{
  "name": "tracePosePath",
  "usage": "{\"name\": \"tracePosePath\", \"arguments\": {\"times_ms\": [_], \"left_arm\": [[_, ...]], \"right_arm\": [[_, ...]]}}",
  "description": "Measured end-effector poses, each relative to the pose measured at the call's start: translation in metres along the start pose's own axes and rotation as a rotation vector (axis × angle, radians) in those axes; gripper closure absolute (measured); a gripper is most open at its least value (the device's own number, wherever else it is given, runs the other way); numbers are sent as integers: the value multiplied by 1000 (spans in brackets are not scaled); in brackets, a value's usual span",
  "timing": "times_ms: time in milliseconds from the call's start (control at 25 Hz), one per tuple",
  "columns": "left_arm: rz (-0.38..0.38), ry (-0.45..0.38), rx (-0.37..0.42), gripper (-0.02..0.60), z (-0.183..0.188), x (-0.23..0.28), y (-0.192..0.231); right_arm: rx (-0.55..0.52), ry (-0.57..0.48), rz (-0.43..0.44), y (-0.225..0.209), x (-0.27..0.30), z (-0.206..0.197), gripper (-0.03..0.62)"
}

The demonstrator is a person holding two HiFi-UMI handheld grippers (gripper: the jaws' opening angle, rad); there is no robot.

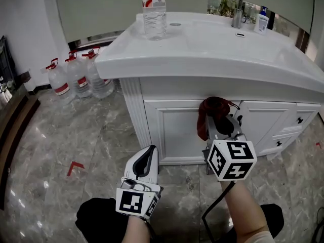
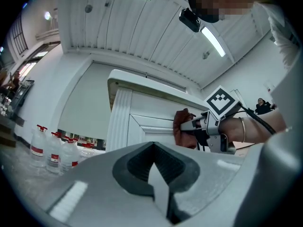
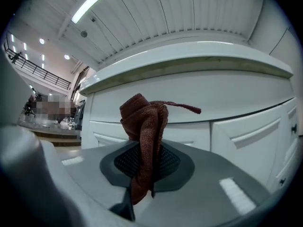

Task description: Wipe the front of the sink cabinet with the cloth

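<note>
Your right gripper (image 1: 218, 121): jaws clamped on the red cloth (image 1: 210, 108), bunched upright, just at the cabinet front (image 1: 172, 130) dead ahead; contact unclear. Left gripper (image 1: 148, 158): jaws closed, empty, farther back.
</note>
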State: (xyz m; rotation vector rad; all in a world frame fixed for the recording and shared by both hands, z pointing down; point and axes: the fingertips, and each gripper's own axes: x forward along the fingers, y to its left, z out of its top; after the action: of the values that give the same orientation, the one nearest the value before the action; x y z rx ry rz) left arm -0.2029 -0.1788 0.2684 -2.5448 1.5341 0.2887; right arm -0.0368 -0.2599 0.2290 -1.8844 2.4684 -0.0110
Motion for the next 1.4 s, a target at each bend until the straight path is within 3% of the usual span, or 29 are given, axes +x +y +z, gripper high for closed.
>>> {"name": "tracePosePath", "arguments": {"times_ms": [360, 520, 640, 760, 920, 1120, 1240, 1400], "left_arm": [[30, 51, 42, 581, -10, -5, -8], [26, 59, 43, 581, -13, -6, -4], [23, 60, 42, 581, -14, -9, 1], [36, 53, 28, 581, -14, -12, 7], [74, 46, -2, 581, -16, -17, 19], [86, 39, 24, 581, -15, -27, 29], [112, 57, 10, 581, -21, -32, 43], [128, 65, -22, 581, -28, -31, 53]], "right_arm": [[-10, 14, -98, -65, -18, 3, 510], [-6, 5, -121, -72, -23, 5, 510], [4, -10, -77, -48, -26, 1, 511], [25, -1, 20, -3, -21, -11, 511], [19, 49, 158, 65, -2, -39, 511], [-8, 113, 284, 132, 22, -72, 511], [-10, 139, 323, 155, 38, -87, 511], [22, 155, 301, 150, 51, -99, 511]]}}
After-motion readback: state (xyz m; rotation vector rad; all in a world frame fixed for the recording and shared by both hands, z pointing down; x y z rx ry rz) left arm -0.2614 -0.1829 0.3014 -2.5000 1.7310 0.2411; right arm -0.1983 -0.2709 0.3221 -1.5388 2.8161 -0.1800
